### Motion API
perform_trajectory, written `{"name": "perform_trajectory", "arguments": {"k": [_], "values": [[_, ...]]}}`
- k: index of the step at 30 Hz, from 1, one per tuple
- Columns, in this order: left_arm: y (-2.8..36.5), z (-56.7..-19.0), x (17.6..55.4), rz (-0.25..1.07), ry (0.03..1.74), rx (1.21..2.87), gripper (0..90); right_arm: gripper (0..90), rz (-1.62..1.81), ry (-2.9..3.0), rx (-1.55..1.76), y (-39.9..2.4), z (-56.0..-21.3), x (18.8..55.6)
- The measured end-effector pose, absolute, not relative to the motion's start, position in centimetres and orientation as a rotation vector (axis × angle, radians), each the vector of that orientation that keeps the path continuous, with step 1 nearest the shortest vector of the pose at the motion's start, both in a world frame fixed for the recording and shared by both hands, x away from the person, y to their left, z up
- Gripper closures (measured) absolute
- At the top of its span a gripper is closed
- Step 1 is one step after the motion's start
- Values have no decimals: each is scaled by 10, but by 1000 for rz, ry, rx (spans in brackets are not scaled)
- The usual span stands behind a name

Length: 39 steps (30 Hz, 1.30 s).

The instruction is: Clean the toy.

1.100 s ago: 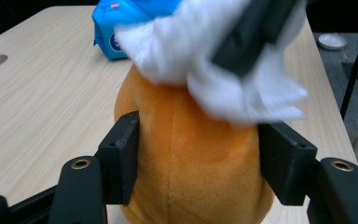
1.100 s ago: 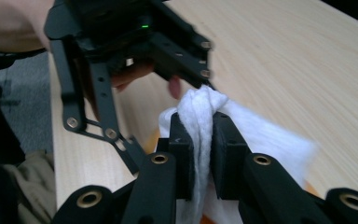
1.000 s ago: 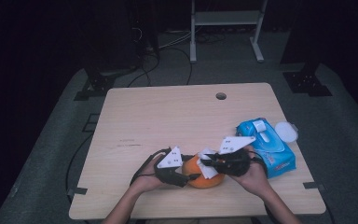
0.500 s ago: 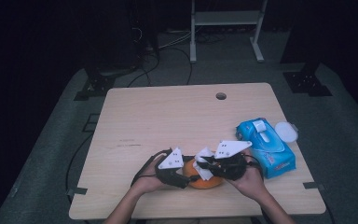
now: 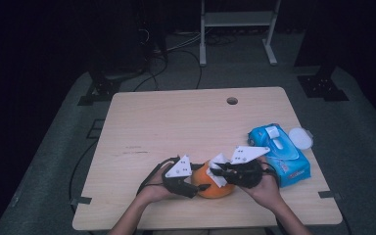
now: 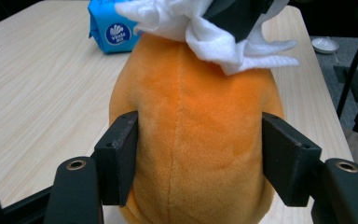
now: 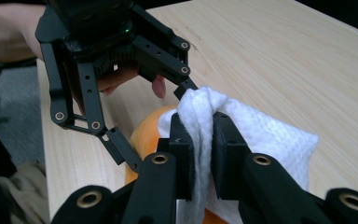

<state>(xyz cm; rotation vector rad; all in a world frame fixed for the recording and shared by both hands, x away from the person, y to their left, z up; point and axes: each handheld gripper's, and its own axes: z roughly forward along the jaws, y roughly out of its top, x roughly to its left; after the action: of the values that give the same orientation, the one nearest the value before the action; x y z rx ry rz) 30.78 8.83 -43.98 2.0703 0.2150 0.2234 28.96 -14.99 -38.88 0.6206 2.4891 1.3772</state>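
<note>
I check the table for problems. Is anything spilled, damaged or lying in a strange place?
Nothing spilled or damaged. One small oddity: a round white lid lies loose at the table edge, beside the blue wipes pack.

Left gripper (image 5: 196, 186) jaws stand half-spread around a load, right gripper (image 5: 215, 172) jaws pinched nearly together.

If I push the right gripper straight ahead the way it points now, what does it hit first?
Most likely the left gripper, facing it just beyond the white wipe pinched in the right gripper fingers, above the orange plush toy. Depth is hard to judge.
</note>
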Motion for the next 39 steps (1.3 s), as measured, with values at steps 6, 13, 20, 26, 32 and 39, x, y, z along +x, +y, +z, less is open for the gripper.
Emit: {"name": "perform_trajectory", "arguments": {"k": [6, 13, 20, 26, 32, 39], "values": [[96, -442, 314, 177, 248, 2065, 347, 790, 1417, 2455, 740, -177, -396, 302], [100, -446, 317, 157, 269, 2057, 347, 790, 1419, 2430, 863, -206, -404, 311], [106, -449, 320, 138, 290, 2060, 337, 788, 1444, 2450, 871, -207, -403, 307], [108, -450, 322, 126, 309, 2058, 333, 789, 1406, 2461, 957, -219, -417, 314], [109, -451, 322, 126, 312, 2062, 327, 789, 1450, 2452, 898, -208, -407, 307], [104, -449, 318, 152, 282, 2073, 328, 788, 1443, 2457, 978, -219, -417, 316]]}}
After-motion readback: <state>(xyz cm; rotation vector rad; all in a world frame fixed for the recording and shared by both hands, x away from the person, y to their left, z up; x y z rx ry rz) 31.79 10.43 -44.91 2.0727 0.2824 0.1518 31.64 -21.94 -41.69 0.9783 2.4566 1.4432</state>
